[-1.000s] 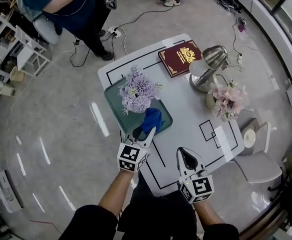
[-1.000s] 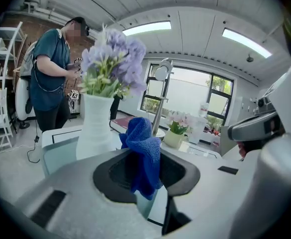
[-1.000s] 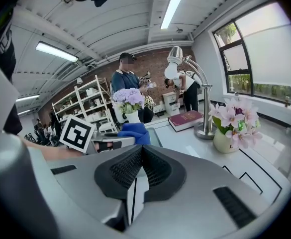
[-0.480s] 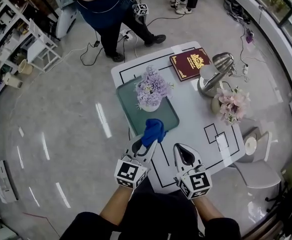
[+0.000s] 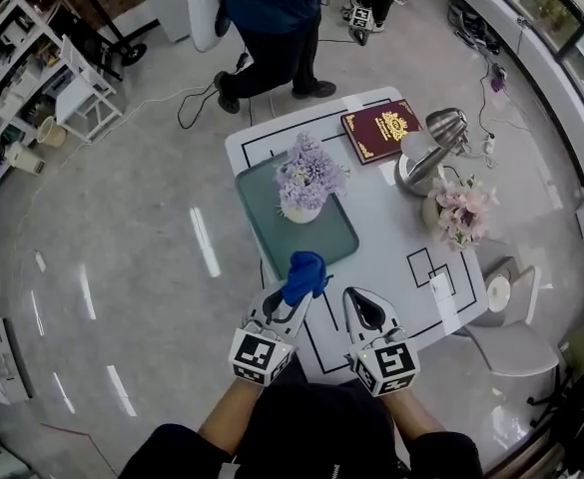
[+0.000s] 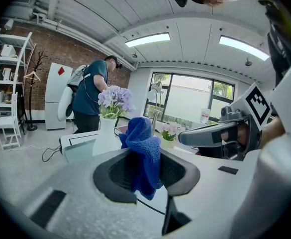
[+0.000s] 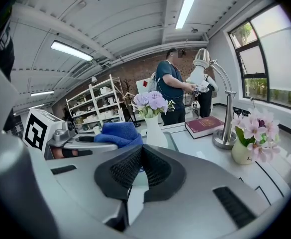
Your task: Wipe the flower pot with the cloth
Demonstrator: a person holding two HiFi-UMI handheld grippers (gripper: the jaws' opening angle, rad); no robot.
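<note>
A white flower pot (image 5: 305, 209) with purple flowers (image 5: 309, 173) stands on a green tray (image 5: 272, 230) at the table's left side. My left gripper (image 5: 297, 289) is shut on a blue cloth (image 5: 304, 273) and holds it over the table's near edge, short of the tray. In the left gripper view the cloth (image 6: 143, 153) bunches up between the jaws, with the pot (image 6: 107, 136) behind it. My right gripper (image 5: 363, 305) hovers beside it, shut with nothing in it. From the right gripper view the pot (image 7: 154, 131) and the cloth (image 7: 116, 133) lie ahead and to the left.
A red book (image 5: 384, 128), a silver desk lamp (image 5: 426, 153) and a small vase of pink flowers (image 5: 456, 208) occupy the table's far right. A person (image 5: 272, 13) stands beyond the table. A chair (image 5: 516, 339) is at the right, shelves (image 5: 32, 78) at the left.
My left gripper has drawn back from the tray toward me with the cloth in it. The person behind the table has walked to the right. The right gripper stays put.
</note>
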